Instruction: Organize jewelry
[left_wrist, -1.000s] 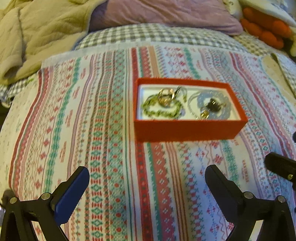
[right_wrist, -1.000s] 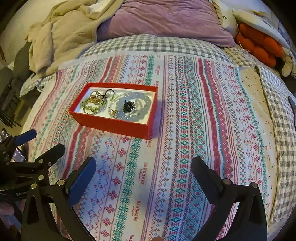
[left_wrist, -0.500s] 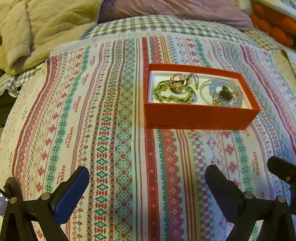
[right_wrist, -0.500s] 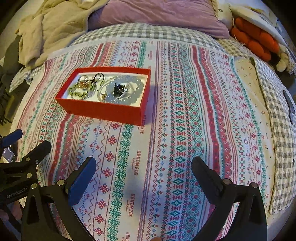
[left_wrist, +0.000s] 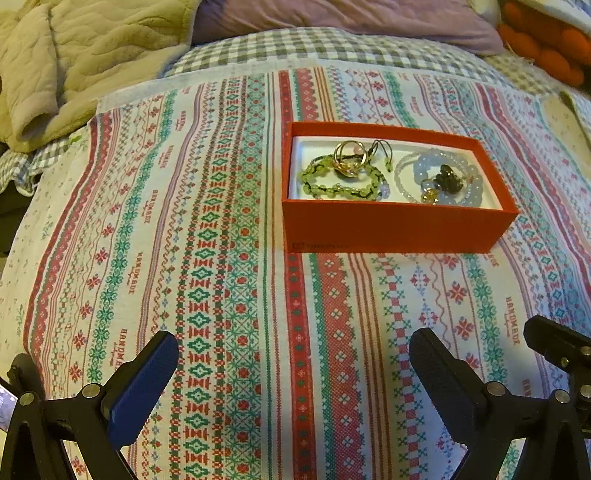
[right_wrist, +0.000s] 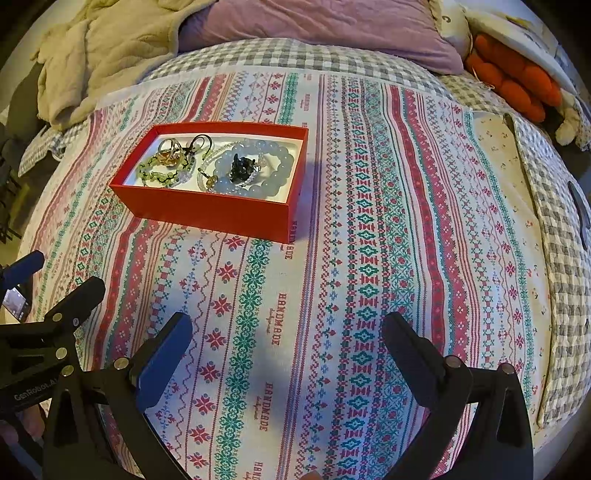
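Both grippers hang spread and empty. Left wrist view: the left gripper (left_wrist: 293, 363) sits at the bottom, the red box (left_wrist: 391, 227) at centre right holding a green bead bracelet (left_wrist: 334, 184) and a pale blue bead bracelet (left_wrist: 465, 184). Right wrist view: the right gripper (right_wrist: 286, 345) is well apart from the box, upper left. Jewelry already lies boxed; that fits sorting about to start or just ended.

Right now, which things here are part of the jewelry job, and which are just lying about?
For the job: red box, green bead bracelet, blue bead bracelet, gold rings.

Lying about: beige blanket, purple pillow, orange plush.
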